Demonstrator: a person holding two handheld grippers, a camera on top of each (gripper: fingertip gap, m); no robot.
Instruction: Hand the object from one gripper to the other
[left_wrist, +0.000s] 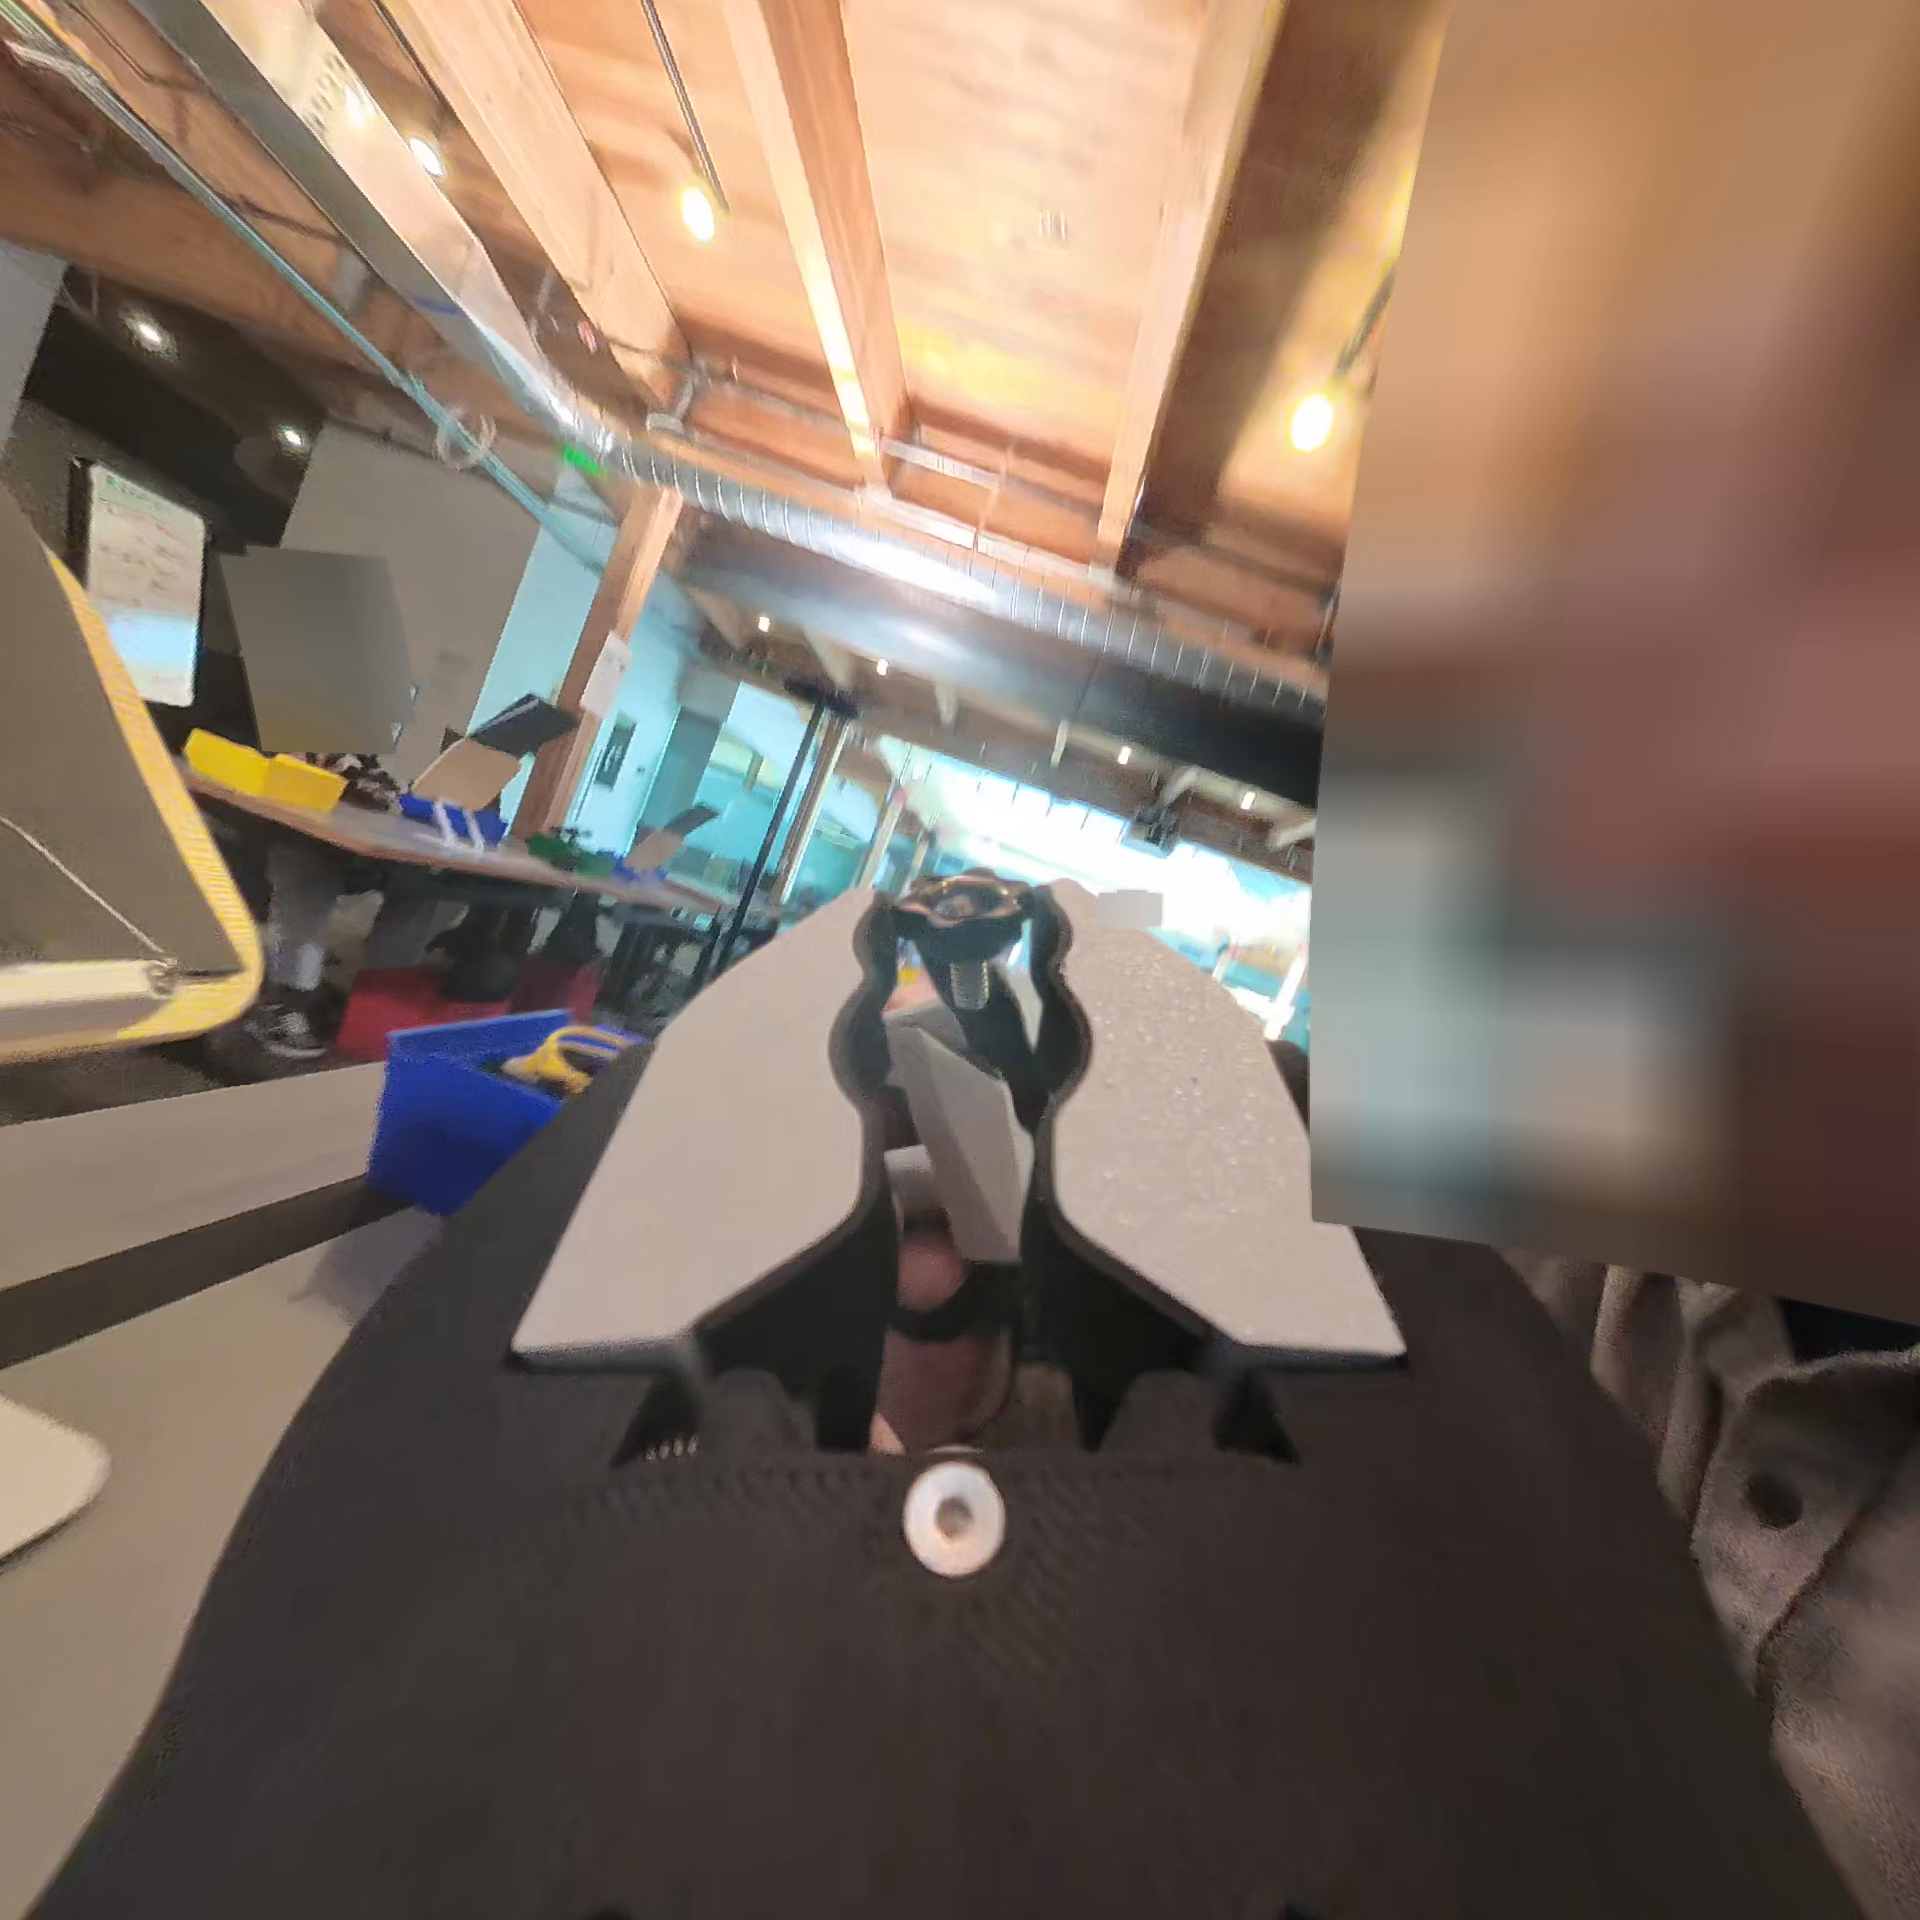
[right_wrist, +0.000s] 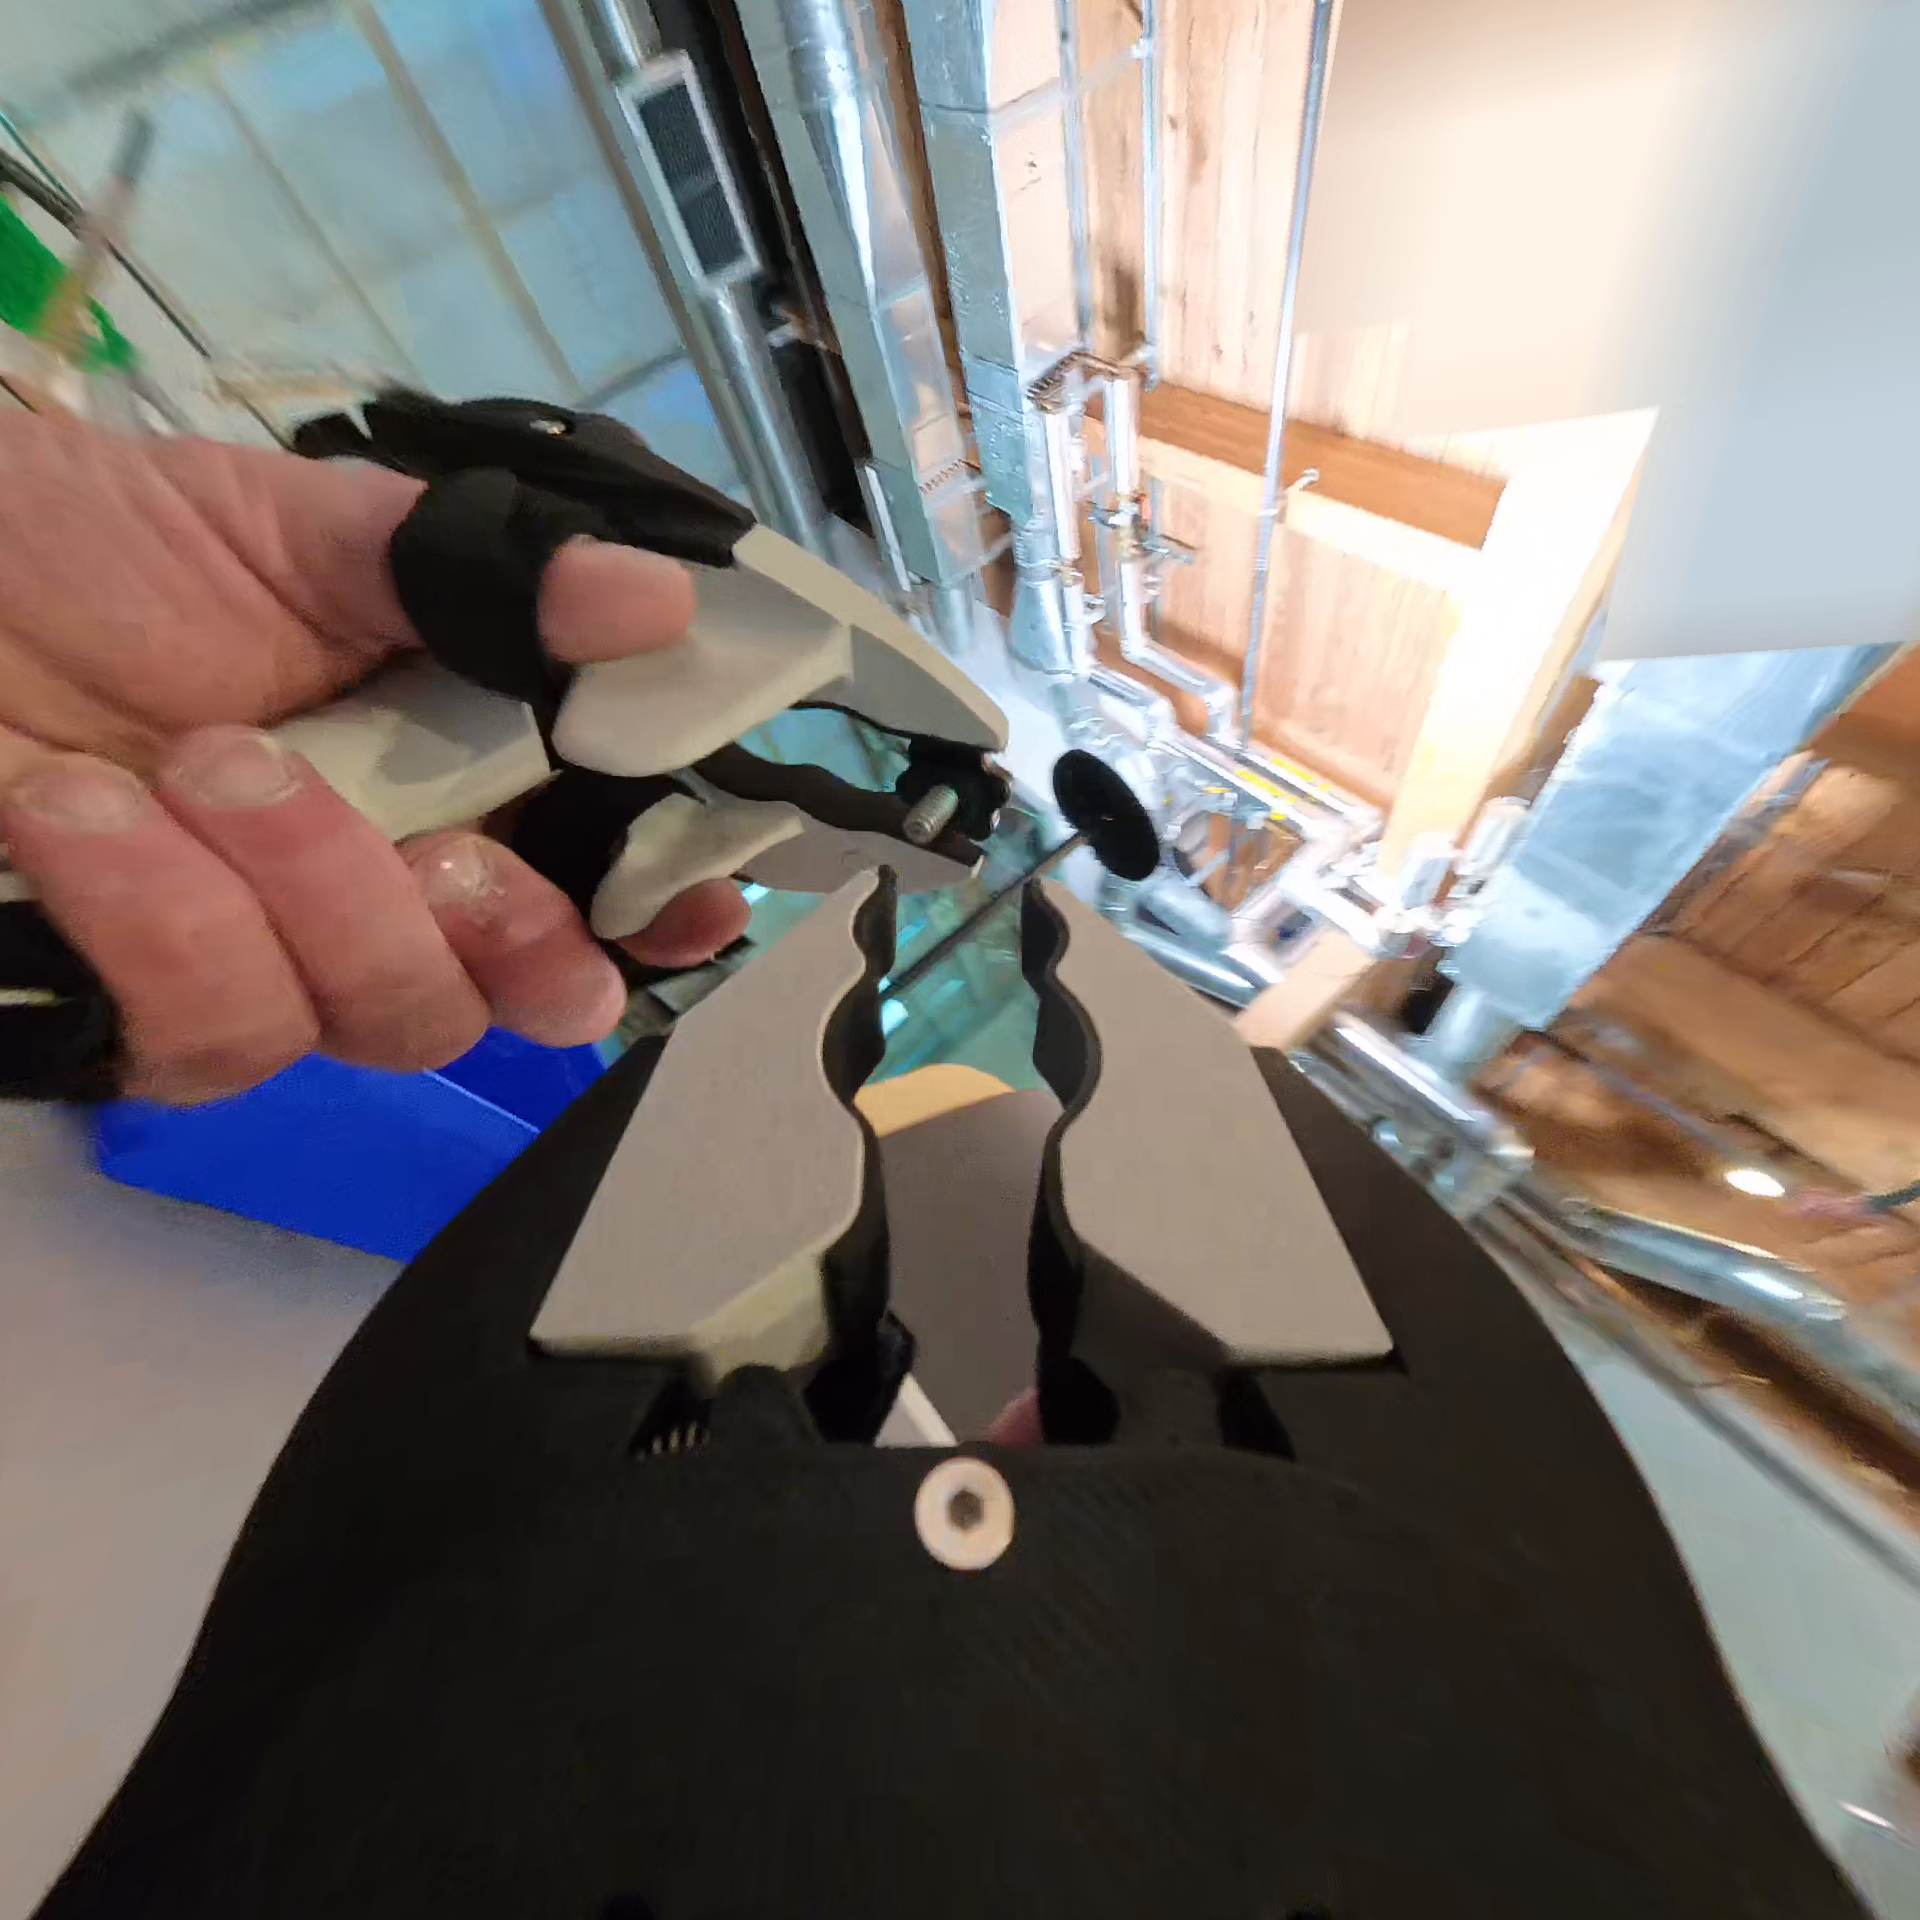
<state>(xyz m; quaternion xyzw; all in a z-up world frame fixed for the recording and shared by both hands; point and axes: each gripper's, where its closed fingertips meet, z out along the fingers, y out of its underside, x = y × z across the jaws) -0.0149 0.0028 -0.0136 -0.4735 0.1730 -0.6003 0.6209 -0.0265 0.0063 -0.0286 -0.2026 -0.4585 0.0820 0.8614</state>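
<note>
The object is a small black knob (left_wrist: 940, 909) with a threaded metal stud (left_wrist: 968, 982). My left gripper (left_wrist: 961, 914) is shut on the knob at its fingertips and holds it up in the air. In the right wrist view a hand (right_wrist: 208, 779) brings the left gripper (right_wrist: 982, 800) in from the left, with the knob (right_wrist: 961, 795) between its tips. My right gripper (right_wrist: 958, 885) is open and empty, its tips just below the knob and not touching it. One grey finger of the right gripper (left_wrist: 961, 1132) shows through the left gripper's gap.
A blue bin (left_wrist: 468, 1112) stands on the grey table (left_wrist: 156, 1195) below the grippers; it also shows in the right wrist view (right_wrist: 312, 1153). A monitor (left_wrist: 104, 831) stands at the left. The person's shirt (left_wrist: 1714, 1455) is close on the right.
</note>
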